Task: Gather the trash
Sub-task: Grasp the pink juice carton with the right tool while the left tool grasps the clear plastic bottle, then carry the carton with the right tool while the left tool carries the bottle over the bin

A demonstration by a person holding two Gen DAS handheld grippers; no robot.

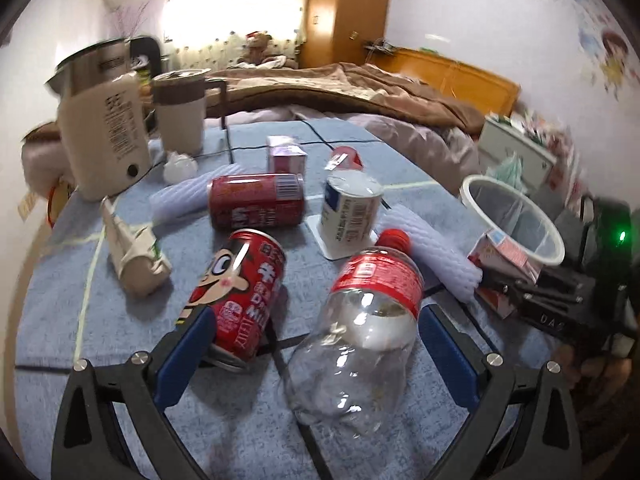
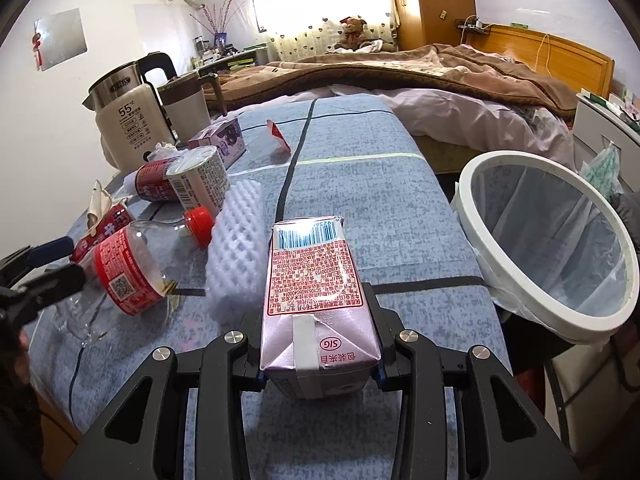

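My left gripper (image 1: 316, 332) is open, its blue fingers on either side of a clear plastic bottle (image 1: 360, 332) with a red label and cap, lying on the blue table. A red cartoon can (image 1: 236, 296) lies against the left finger. My right gripper (image 2: 318, 316) is shut on a pink milk carton (image 2: 316, 300) held above the table. The white-rimmed trash bin (image 2: 552, 252) with a clear liner stands off the table's right edge; it also shows in the left wrist view (image 1: 516, 220).
On the table lie a second red can (image 1: 256, 200), a white cup (image 1: 350, 208), white foam sleeves (image 2: 236, 248), a crushed beige carton (image 1: 132, 252), a small purple carton (image 1: 286, 158) and a kettle (image 1: 104, 136). A bed lies behind.
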